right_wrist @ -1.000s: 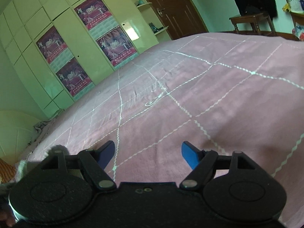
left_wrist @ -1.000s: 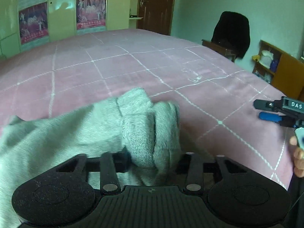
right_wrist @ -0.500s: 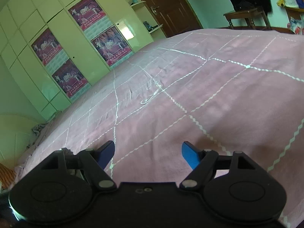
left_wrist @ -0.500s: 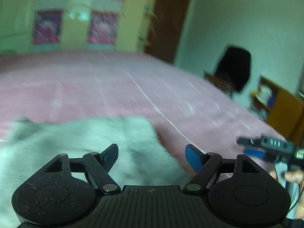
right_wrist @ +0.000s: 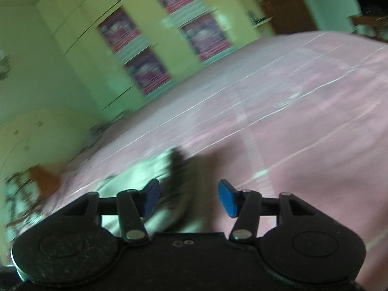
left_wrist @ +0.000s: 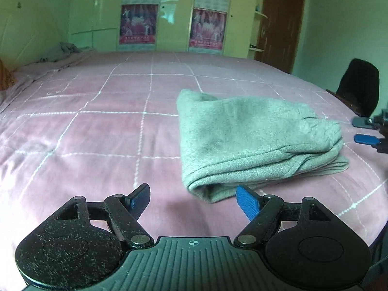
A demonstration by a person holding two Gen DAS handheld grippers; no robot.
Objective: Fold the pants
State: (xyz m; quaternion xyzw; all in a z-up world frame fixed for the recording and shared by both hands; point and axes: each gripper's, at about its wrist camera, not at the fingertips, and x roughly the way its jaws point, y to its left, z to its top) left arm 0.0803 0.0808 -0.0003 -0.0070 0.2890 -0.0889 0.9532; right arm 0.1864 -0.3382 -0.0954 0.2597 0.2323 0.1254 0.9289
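Observation:
The grey pants (left_wrist: 254,140) lie folded in a thick bundle on the pink checked bed (left_wrist: 97,126). My left gripper (left_wrist: 191,197) hovers open just short of the bundle's near left corner, with nothing between its blue pads. At the far right edge of the left wrist view, my right gripper (left_wrist: 363,131) sits beside the bundle's right end. In the blurred right wrist view, the right gripper (right_wrist: 189,194) has its jaws closing with no pad pressing on anything. The grey pants (right_wrist: 135,181) show behind its left finger.
Pale cupboards with pink posters (left_wrist: 208,24) line the far wall, next to a brown door (left_wrist: 278,24). A chair draped with a dark garment (left_wrist: 359,89) stands off the bed's right side. A crumpled grey cloth (left_wrist: 60,51) lies at the bed's far left corner.
My left gripper let go of the pants, opened and drew back to the left, leaving them folded on the bed. My right gripper swung toward the pants and its jaws narrowed.

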